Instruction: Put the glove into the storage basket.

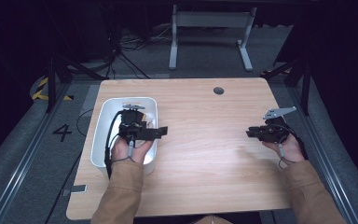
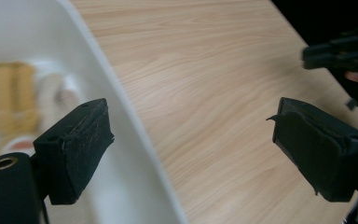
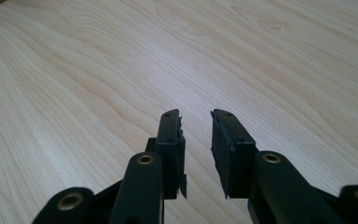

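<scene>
Left hand-held gripper (image 1: 161, 131) hung over the right rim of the white bin (image 1: 103, 116), jaws spread wide and empty; in the left gripper view one pad (image 2: 77, 144) stood over the bin's interior, the other (image 2: 317, 149) out over bare wood. Right hand-held gripper (image 1: 251, 133) rested low near the counter's (image 1: 205, 154) right side, jaws nearly closed with a narrow gap, holding nothing. Inside the bin lay blurred pieces (image 2: 14, 100), tan and pale, kind not legible; they sat toward the bin's floor, left of the near pad. Step in hand judged to be a reach into the bin for one piece. To do it well: swing the left jaws fully inside the wall before descending, keep them wide until they straddle a single piece, then close squarely. The bin's rim was the nearest edge and could catch the outer pad. Broad open wood lay between the two grippers, good room for setting down; the counter's right edge ran close beside the right hand (image 1: 291, 149).
</scene>
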`<action>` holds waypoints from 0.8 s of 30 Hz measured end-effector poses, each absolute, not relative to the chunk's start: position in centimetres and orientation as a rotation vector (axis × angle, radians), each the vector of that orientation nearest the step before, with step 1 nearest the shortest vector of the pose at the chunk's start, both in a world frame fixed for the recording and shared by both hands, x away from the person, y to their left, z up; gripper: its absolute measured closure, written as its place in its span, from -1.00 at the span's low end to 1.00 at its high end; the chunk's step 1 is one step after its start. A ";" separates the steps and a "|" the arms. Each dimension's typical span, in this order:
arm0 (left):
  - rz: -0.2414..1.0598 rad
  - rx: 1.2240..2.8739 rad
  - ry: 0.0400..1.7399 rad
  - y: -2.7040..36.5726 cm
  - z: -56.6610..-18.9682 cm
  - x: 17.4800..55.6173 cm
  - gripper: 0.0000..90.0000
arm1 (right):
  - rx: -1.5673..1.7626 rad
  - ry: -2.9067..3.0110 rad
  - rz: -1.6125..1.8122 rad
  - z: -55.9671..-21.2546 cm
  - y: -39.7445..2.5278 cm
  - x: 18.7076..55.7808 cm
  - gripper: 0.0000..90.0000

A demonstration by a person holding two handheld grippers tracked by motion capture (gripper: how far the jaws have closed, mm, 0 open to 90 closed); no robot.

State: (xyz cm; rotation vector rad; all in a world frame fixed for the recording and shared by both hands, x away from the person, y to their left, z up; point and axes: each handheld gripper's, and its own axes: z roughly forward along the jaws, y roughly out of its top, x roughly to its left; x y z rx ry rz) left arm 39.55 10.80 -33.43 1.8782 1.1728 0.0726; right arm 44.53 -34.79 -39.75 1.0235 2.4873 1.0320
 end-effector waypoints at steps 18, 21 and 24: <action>-0.006 2.105 0.715 3.0 -36.6 37.7 -0.56 | 0.974 2.489 1.035 -39.4 -34.6 44.2 0.59; -0.101 2.091 0.754 2.8 -37.7 38.0 -0.61 | 0.962 2.497 1.033 -39.6 -34.4 44.1 0.59; -0.156 2.128 0.776 2.5 -38.5 38.3 -0.64 | 0.961 2.507 1.033 -39.9 -34.3 44.2 0.58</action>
